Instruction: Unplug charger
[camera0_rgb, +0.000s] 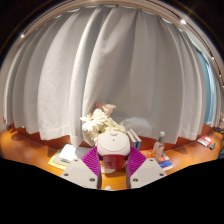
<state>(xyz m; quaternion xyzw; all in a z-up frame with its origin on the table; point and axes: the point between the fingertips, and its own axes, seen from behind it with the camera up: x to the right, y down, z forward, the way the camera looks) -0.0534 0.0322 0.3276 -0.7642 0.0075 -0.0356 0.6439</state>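
A white rounded charger (113, 143) with a red lower part sits between my two fingers, above the wooden table (30, 150). My gripper (113, 162) is closed on it: the magenta pads (92, 158) press on its left and right sides. Its plug end and any socket or cable are hidden behind the charger and the fingers.
A cream stuffed toy (100, 122) lies just beyond the charger, in front of a long pale curtain (110, 60). A white flat item (68, 153) lies to the left. A small bottle (160, 148) and a few small items (205, 141) stand to the right.
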